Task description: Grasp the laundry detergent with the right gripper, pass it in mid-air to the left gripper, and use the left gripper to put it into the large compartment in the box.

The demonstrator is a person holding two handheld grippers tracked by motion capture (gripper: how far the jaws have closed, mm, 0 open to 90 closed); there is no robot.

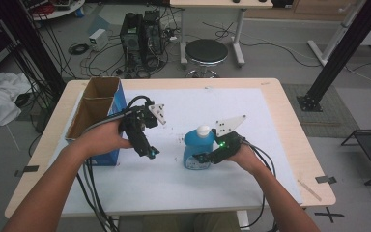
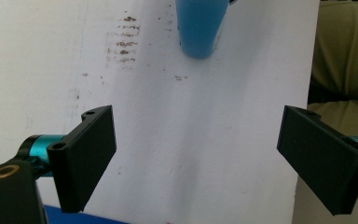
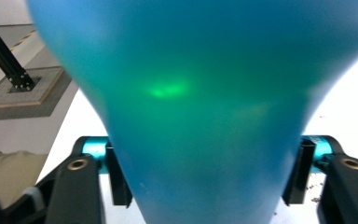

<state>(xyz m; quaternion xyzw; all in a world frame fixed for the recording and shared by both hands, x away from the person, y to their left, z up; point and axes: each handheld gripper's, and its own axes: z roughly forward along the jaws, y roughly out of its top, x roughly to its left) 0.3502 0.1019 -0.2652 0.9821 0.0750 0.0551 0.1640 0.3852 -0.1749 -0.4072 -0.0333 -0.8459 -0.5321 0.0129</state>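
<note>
Right tongs [image 3: 205, 182] around blue bottle [image 3: 205, 93]

Blue bottle [image 1: 195, 150] with a white cap, translucent blue body widest at the base, standing upright on the white sheet [image 1: 174, 179] covering the tabletop, near the middle, slightly toward the near edge, well clear of all corners

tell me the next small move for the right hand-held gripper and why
Probably lift the blue bottle slightly off the white mat. The right hand-held gripper already has a jaw on each side of the bottle's body, while the left hand-held gripper is open and apart from it.
</note>
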